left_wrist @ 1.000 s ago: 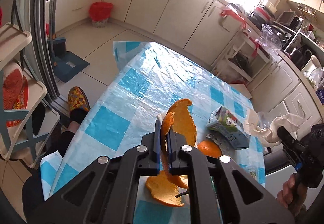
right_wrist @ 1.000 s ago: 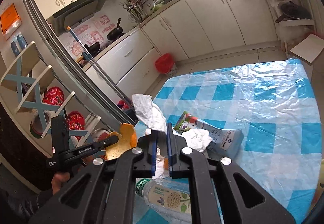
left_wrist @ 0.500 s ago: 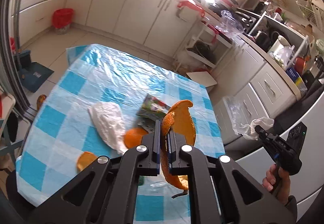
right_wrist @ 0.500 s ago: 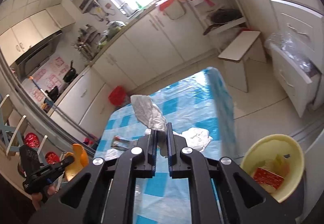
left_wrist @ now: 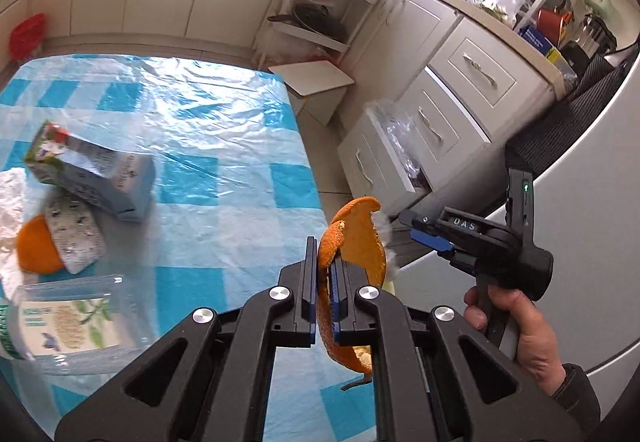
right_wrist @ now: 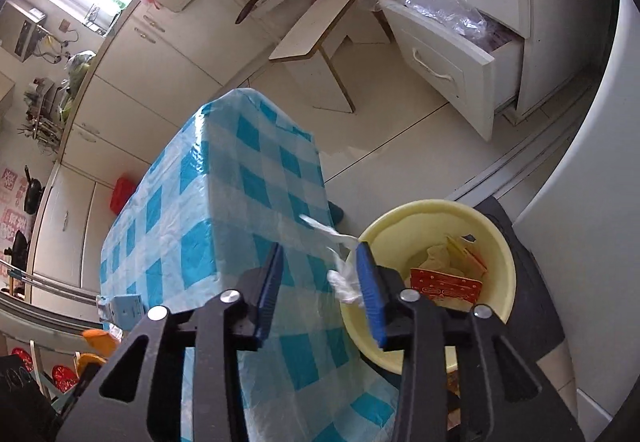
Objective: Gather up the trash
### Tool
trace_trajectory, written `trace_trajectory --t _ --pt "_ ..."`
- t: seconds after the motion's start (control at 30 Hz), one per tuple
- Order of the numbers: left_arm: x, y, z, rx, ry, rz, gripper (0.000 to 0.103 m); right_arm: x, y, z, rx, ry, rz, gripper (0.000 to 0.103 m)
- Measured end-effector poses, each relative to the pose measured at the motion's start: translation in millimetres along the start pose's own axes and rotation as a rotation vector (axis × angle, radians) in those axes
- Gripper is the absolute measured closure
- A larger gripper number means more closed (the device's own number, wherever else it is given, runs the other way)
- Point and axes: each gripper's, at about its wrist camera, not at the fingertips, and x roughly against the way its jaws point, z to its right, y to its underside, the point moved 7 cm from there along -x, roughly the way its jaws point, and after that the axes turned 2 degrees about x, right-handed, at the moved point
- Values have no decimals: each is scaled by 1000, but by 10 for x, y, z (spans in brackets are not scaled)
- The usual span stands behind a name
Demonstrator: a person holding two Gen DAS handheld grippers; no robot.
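Right wrist view: my right gripper (right_wrist: 320, 284) is spread wide, and the tissue (right_wrist: 344, 274) clinging to one pad beside the yellow bin (right_wrist: 500, 242) might drop outside it. My left gripper (left_wrist: 323, 284) is pinching orange peel (left_wrist: 356, 242), which could slip out over the floor.

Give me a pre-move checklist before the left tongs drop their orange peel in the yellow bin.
1. Left tongs shut on orange peel: ok.
2. Right tongs open: ok.
3. White tissue clear of right tongs: not ok, it lies against one pad.
4. Yellow bin has room: ok, only papers at the bottom.
5. Peel above bin: cannot tell; no bin in the left view.
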Motion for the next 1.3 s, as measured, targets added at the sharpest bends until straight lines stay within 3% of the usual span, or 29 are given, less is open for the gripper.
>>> trace_trajectory --t 0.13,0.37,0.5,0.57,0.63,0.73,0.9,1.03,1.3 --pt "-447 93 218 -26 -5 -60 98 131 -109 6 -46 -71 46 53" --pt "-1223 262 563 -39 -37 -150 98 841 -436 -124 -38 -142 326 37" --pt "-1578 328 647 -6 -30 -249 88 848 -475 -135 -40 -163 326 36" --pt "-1573 315 675 0 -22 -246 82 809 -484 -136 -47 -168 312 36" --pt "-1458 286 696 -14 -15 -222 65 808 -491 -154 -45 -169 316 36" --pt "-1210 253 619 -25 -23 -185 49 803 -482 -186 -38 -159 320 32" --pt "-571 325 307 22 -33 -157 43 684 -460 -346 -29 -141 292 30" --pt "149 525 102 -24 -78 -107 31 756 -341 -682 29 -177 317 29" --pt "1126 1070 -438 -39 -200 -124 28 1196 370 -1351 254 -271 375 17"
